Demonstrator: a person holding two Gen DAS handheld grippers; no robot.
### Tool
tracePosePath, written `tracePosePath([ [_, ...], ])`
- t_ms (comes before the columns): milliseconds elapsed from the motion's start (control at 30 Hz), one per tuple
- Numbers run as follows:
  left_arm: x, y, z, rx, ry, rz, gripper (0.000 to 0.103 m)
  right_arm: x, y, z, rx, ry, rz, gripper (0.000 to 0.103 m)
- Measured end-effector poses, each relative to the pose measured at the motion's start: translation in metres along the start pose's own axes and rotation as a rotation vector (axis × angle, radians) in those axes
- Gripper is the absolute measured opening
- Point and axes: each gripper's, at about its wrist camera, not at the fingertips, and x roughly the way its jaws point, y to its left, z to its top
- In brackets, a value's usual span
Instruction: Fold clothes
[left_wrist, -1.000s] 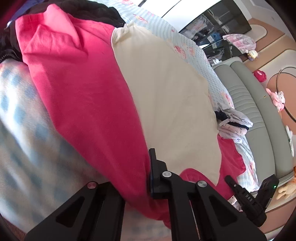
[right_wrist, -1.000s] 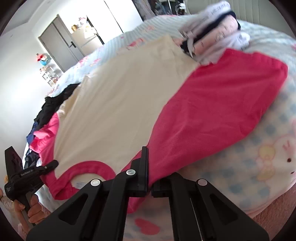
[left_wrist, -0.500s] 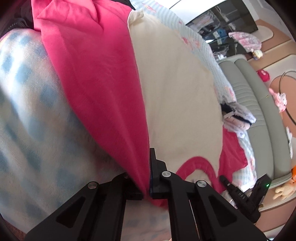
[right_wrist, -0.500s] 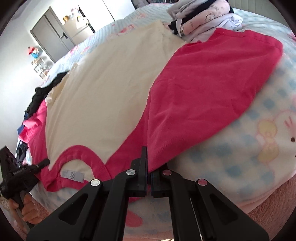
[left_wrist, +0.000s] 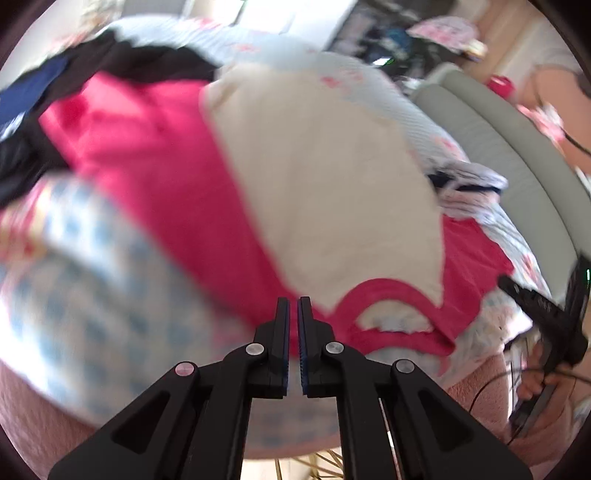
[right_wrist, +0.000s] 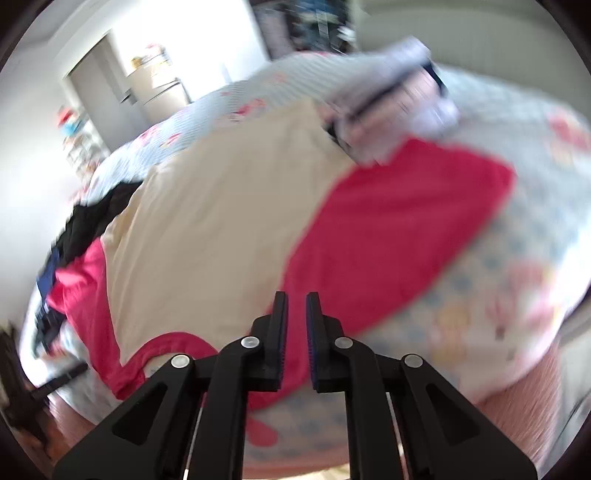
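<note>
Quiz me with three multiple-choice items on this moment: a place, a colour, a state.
1. Where is the dark clothes pile?
A. On the grey sofa
B. On the bed, against one pink sleeve
C. On the floor

2. What colour is the shirt's middle panel?
A. Cream
B. Blue
C. Black

3. How is the right gripper?
A. Shut on the shirt
B. Shut on a sock
C. Open, holding nothing

Answers:
1. B: the dark clothes pile lies on the bed against the pink sleeve.
2. A: the shirt is cream between its pink sleeves.
3. C: the right gripper shows a clear gap, with the cloth lying beyond its fingers.
</note>
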Motion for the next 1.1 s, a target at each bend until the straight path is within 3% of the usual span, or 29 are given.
tracePosePath([
  [67,0.011,-0.013,0.006,0.049,0.007,-0.014,0.006,0.007,0.012,0.006,-0.042,0.017,0.045,0.021],
  [133,0.036,-0.015,0.006,0.041,0.078,-0.014,0.006,0.03,0.017,0.001,-0.04,0.098,0.088,0.021],
  [267,0.04,-0.01,-0.004,0.0,0.149,-0.026,0.009,0.076,0.013,-0.033,-0.012,0.301,0.089,0.021],
  [367,0.042,-0.007,-0.012,-0.03,0.201,-0.036,0.014,0.077,0.001,-0.06,0.039,0.348,0.12,0.021],
  [433,0.043,-0.004,-0.017,-0.051,0.236,-0.042,0.035,0.071,-0.003,-0.065,0.047,0.366,0.139,0.021],
  [467,0.044,-0.003,-0.019,-0.061,0.253,-0.046,0.039,0.068,-0.004,-0.064,0.051,0.373,0.147,0.021],
  [600,0.033,-0.048,0.006,0.117,0.128,0.013,0.05,0.054,-0.004,-0.052,0.009,0.327,0.159,0.021],
  [767,0.07,-0.066,0.012,0.133,0.218,0.059,0.052,0.061,-0.01,-0.053,0.016,0.379,0.146,0.022],
  [867,0.081,-0.077,0.005,0.163,0.246,0.096,0.052,0.04,-0.028,-0.048,0.04,0.302,0.138,0.022],
  [967,0.081,-0.1,0.017,0.195,0.223,0.03,0.052,0.017,-0.073,-0.027,0.149,0.187,0.061,0.023],
  [1100,0.09,-0.141,0.035,0.214,0.218,-0.108,0.052,0.006,-0.139,0.006,0.295,0.082,-0.063,0.034],
])
